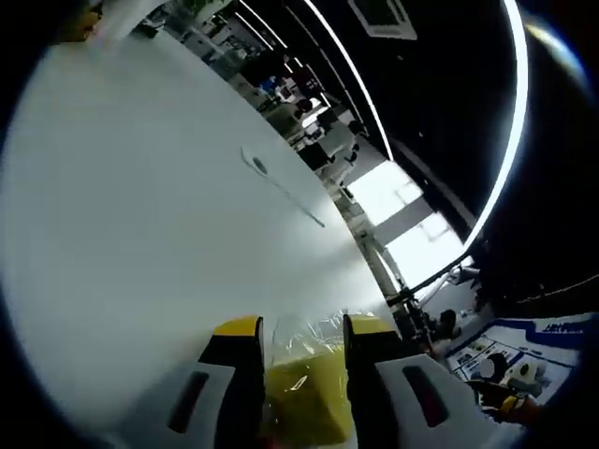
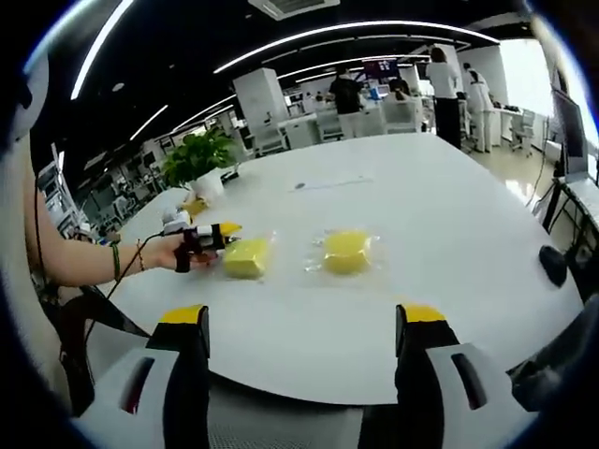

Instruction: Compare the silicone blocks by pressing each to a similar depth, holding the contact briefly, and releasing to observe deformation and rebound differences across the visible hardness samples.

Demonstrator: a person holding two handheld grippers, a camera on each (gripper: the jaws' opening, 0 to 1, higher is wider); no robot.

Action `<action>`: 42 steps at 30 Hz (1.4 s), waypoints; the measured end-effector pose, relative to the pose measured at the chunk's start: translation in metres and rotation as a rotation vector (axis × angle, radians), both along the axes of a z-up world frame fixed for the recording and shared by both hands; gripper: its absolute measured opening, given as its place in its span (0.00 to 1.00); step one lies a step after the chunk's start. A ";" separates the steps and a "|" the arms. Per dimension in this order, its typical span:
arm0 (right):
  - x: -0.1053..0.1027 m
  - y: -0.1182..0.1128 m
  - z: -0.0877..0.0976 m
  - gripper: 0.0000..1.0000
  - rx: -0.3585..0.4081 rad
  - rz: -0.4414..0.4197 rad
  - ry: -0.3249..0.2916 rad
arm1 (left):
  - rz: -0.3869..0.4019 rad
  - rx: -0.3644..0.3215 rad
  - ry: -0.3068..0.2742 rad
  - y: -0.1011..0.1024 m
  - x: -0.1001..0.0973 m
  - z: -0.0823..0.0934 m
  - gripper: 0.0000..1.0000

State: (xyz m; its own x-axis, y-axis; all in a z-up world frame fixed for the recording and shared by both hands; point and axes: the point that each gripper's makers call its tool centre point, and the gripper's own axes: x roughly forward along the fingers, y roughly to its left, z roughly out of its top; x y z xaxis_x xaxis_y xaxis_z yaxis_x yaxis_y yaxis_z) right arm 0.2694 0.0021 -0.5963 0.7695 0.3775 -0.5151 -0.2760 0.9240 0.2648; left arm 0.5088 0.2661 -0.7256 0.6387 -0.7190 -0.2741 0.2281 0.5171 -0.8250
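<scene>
Two yellow silicone blocks in clear wrapping lie on the white table. In the right gripper view, the left block has my left gripper against its left side, held by a person's hand. The right block lies apart, untouched. In the left gripper view, that gripper has its yellow-tipped jaws on either side of the left block, which fills the gap between them. My right gripper hangs above the near table edge, wide open and holding nothing.
A potted plant stands at the far left of the table. A thin flat item lies farther back, also seen on the table. A dark object sits at the right edge. People stand far behind.
</scene>
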 end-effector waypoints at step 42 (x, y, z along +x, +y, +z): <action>0.008 0.023 0.000 0.71 0.057 0.114 -0.002 | -0.136 0.326 -0.307 -0.034 -0.030 0.086 0.00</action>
State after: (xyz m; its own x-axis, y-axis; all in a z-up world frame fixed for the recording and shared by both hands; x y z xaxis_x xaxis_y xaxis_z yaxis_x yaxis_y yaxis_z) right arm 0.2770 0.0256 -0.5962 0.7210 0.4914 -0.4886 -0.3792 0.8699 0.3153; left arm 0.4792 0.2322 -0.6397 0.6317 -0.7094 -0.3125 0.5199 0.6868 -0.5080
